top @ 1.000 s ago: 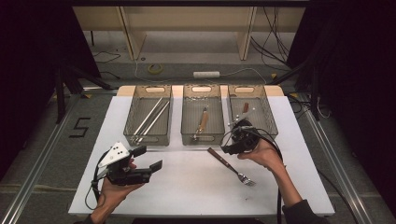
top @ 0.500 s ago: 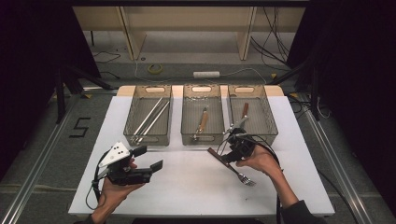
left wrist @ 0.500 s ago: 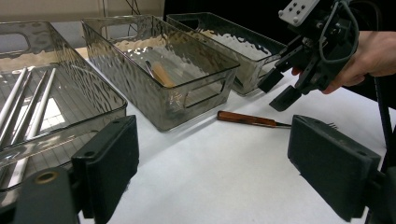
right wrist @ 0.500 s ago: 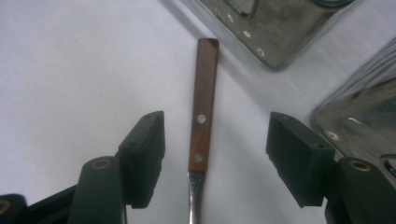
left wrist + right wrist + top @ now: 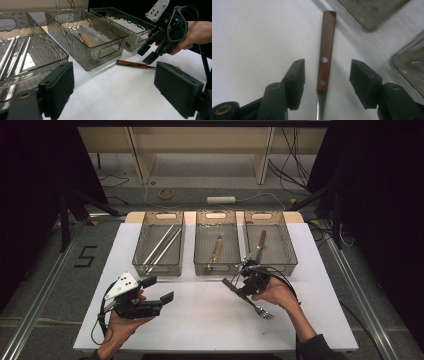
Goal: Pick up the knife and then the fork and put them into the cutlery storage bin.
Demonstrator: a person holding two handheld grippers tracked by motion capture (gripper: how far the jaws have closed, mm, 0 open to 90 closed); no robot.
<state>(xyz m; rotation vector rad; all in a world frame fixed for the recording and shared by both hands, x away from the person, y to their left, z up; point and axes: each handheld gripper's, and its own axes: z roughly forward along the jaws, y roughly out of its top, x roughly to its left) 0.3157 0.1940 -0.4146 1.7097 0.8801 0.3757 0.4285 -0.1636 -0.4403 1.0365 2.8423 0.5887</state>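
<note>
Right tool (image 5: pixel 325 75) spread wide astride the fork's wooden handle (image 5: pixel 326 55), not touching it.
Fork (image 5: pixel 247 298) lies on the white desk (image 5: pixel 200 320) just before the trays (image 5: pixel 216 265); left tool (image 5: pixel 159 289) wide, over bare desk.

Left gripper (image 5: pixel 159 290): black body, two black rectangular jaw pads, grey three-cornered plate on top with small dark holes, black cable trailing back. Brass-coloured pivot pins at the jaw bases in its own view. Right gripper (image 5: pixel 241 285): black, same pale holed plate, looped black cables bundled on top. Right arm wears a dark sleeve (image 5: pixel 317 349); left forearm bare.
</note>
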